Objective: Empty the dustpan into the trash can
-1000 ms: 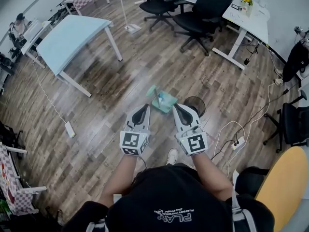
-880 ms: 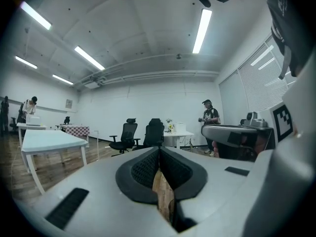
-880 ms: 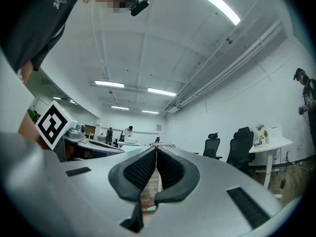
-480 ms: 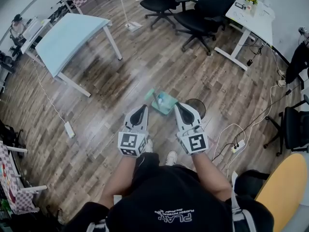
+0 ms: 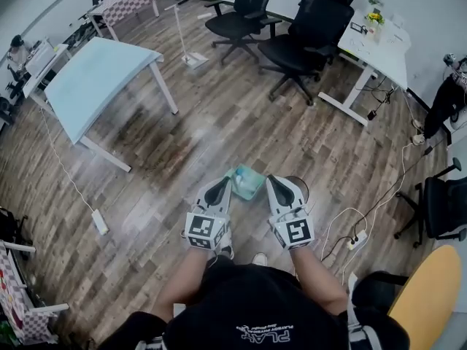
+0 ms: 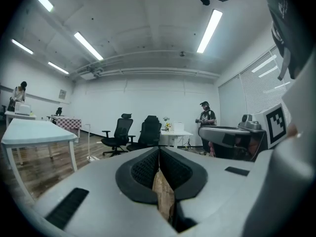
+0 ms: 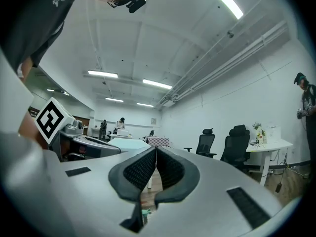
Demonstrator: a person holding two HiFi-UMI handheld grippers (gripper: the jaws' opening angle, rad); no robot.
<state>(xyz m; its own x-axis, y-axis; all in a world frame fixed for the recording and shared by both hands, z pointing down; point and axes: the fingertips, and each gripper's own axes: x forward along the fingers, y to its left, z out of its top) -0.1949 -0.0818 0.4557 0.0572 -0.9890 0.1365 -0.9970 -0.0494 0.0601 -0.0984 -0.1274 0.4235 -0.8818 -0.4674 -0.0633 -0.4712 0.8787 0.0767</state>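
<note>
Left gripper [image 5: 221, 188] and right gripper [image 5: 275, 184], side by side in the foreground — each pair of jaws closed tip to tip, nothing held. Just beyond the tips, between them, the teal dustpan [image 5: 246, 181] on the wood floor [image 5: 219, 122], close beside the dark round trash can [image 5: 300, 187], which the right gripper partly hides. Farther off — a pale blue table [image 5: 95, 71] and black office chairs [image 5: 300, 29].
</note>
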